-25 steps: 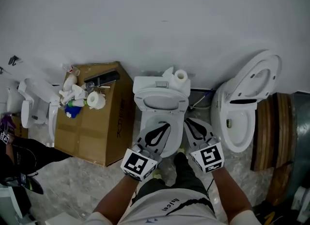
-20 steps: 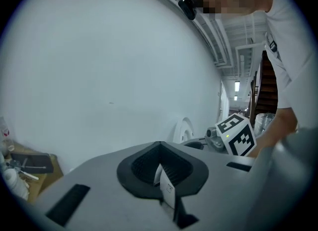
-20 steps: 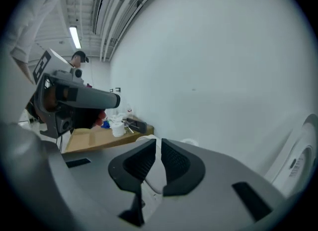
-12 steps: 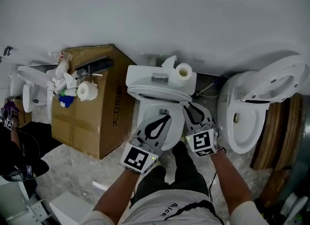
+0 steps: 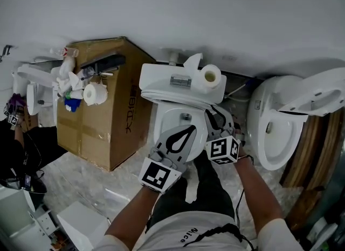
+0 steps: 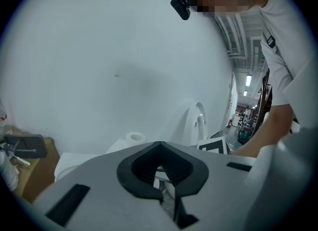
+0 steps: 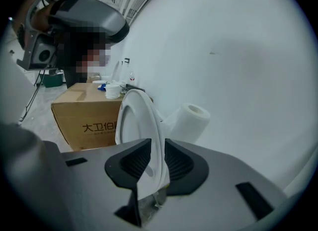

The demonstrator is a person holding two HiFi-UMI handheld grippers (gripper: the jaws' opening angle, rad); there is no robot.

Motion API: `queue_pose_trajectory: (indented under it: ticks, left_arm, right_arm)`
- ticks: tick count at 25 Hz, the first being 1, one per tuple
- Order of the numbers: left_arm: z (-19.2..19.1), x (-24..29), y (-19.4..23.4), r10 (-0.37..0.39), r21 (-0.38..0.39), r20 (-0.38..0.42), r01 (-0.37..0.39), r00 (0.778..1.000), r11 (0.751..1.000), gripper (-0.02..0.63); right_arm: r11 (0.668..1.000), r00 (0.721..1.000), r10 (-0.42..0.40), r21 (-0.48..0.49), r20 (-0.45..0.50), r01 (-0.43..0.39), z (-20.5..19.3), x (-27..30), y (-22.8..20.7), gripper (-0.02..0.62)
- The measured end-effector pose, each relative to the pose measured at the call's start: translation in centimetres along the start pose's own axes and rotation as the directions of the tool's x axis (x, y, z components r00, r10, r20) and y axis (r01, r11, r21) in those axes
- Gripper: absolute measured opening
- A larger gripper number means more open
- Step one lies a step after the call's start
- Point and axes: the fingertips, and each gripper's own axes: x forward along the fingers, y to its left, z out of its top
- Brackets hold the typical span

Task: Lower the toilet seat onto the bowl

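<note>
Both tongs have sunk toward the bowl [image 5: 160, 132] since the earlier frame, and the toilet seat [image 7: 151, 125] has tipped forward with them. My left tongs [image 5: 186, 134] are clenched on nothing, just left of the right pair and above the seat. The seat's rim stands between the right tongs [image 7: 149, 168], whose jaws have just been opening and now look released. I judge the seat only partway down. With nothing gripping it, it could slip free and slam onto the bowl.

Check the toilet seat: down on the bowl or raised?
Raised: the seat stands steeply between the right gripper's jaws, which have just been opening, off the bowl.
</note>
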Motion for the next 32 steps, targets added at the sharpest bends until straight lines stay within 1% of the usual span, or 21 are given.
queue_pose_trajectory:
  ticks: [4,9,13,17,18,26,32]
  left_arm:
    - [-0.5,0.3,0.2,0.005,-0.005,-0.007,-0.005,1.0,1.0,0.009]
    - [-0.4,0.1,0.4,0.019,-0.021,0.0,-0.019,1.0,1.0,0.009]
    - [-0.4,-0.5,0.5,0.024,-0.019,0.004,-0.024,1.0,1.0,0.009]
    - [-0.5,-1.2,0.6,0.03,-0.025,0.007,-0.03,1.0,0.999,0.009]
    - [-0.5,-1.2,0.6,0.031,-0.025,0.008,-0.03,0.999,0.999,0.009]
    - [-0.1,-2.2,0.5,0.034,-0.026,0.029,-0.033,0.999,0.999,0.009]
    - [0.0,-3.5,0.3,0.032,-0.021,0.037,-0.032,0.999,0.999,0.009]
  right_arm:
    - [1.0,1.0,-0.015,-0.019,-0.005,0.015,-0.4,0.8,0.0,0.083]
    - [0.995,0.999,-0.042,-0.095,-0.017,0.04,-0.5,1.1,0.6,0.074]
    - [0.996,0.998,-0.064,-0.071,-0.017,0.062,-0.2,1.2,0.4,0.066]
    - [0.994,0.997,-0.07,-0.087,-0.026,0.067,-0.2,1.4,0.4,0.057]
    - [0.994,0.997,-0.067,-0.087,-0.028,0.064,-0.2,1.3,0.4,0.048]
    - [0.996,0.999,-0.004,-0.087,-0.038,0.001,-0.4,0.1,1.8,0.046]
    - [0.995,0.999,0.015,-0.094,-0.044,-0.019,-0.6,-1.0,3.4,0.046]
